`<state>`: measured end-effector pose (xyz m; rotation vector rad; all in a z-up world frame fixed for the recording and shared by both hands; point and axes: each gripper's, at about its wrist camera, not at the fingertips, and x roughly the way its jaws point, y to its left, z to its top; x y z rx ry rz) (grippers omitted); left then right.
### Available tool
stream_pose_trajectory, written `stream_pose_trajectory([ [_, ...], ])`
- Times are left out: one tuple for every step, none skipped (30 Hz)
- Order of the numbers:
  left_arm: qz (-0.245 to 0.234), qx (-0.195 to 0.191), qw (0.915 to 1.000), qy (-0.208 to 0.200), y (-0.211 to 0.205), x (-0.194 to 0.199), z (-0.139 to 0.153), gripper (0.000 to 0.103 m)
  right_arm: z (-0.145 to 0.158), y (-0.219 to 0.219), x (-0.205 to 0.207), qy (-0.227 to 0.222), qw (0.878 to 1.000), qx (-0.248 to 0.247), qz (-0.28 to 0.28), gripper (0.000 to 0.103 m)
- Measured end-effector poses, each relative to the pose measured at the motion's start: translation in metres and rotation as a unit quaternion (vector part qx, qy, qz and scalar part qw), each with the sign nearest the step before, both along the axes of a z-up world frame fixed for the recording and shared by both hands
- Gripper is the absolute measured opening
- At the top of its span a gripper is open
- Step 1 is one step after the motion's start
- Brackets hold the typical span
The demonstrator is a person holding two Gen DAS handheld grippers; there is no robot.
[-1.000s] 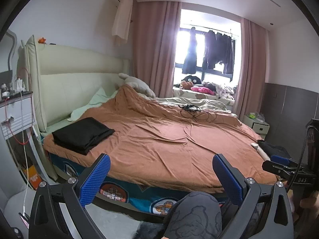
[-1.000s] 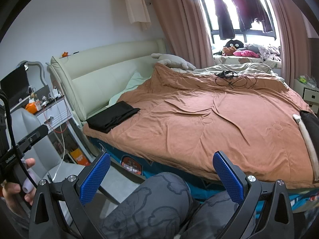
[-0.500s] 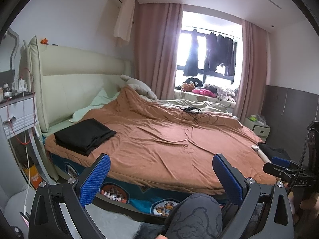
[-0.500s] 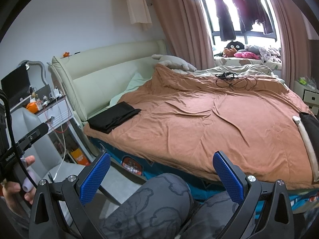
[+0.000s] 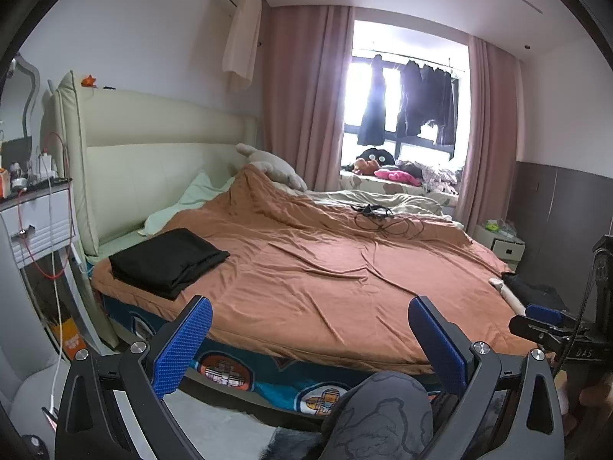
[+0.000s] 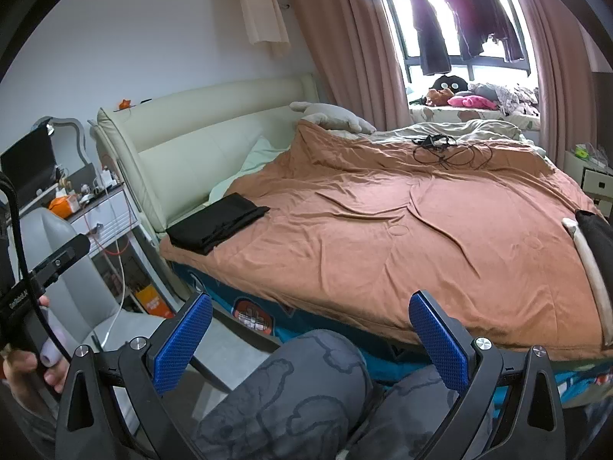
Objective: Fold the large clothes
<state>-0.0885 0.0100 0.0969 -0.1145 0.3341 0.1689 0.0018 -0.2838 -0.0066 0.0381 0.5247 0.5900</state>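
A folded black garment (image 5: 168, 260) (image 6: 218, 222) lies on the near left corner of a bed covered by an orange-brown blanket (image 5: 325, 264) (image 6: 402, 230). Another dark garment with a pale strip (image 5: 532, 291) (image 6: 595, 237) rests at the bed's right edge. My left gripper (image 5: 308, 341) is open and holds nothing, low in front of the bed. My right gripper (image 6: 308, 337) is also open and holds nothing, above a person's knees in grey patterned trousers (image 6: 299, 391). Each view catches the other gripper at its edge, held in a hand.
A black cable tangle (image 5: 383, 218) lies on the far part of the blanket. A cream headboard (image 5: 153, 153) and a white nightstand (image 5: 38, 222) stand at left. A grey chair (image 6: 69, 268) is near the left hand. Clothes hang at the window (image 5: 410, 103).
Both views have tilted a little; the bed sits slightly higher and more level in the left wrist view. Both grippers stay open and nothing on the bed has moved.
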Motion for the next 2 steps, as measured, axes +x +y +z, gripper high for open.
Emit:
stream_pose_trajectory([
  [0.0,0.0,1.0,0.0,-0.0002,0.0003,-0.0001,0.103,0.0002,-0.0007,0.0001,0.0,1.0,0.001,0.0,0.103],
  [0.0,-0.001,1.0,0.0,0.0006,0.0001,-0.0004,0.103,-0.0001,-0.0003,0.0003,0.0,1.0,0.001,0.0,0.103],
])
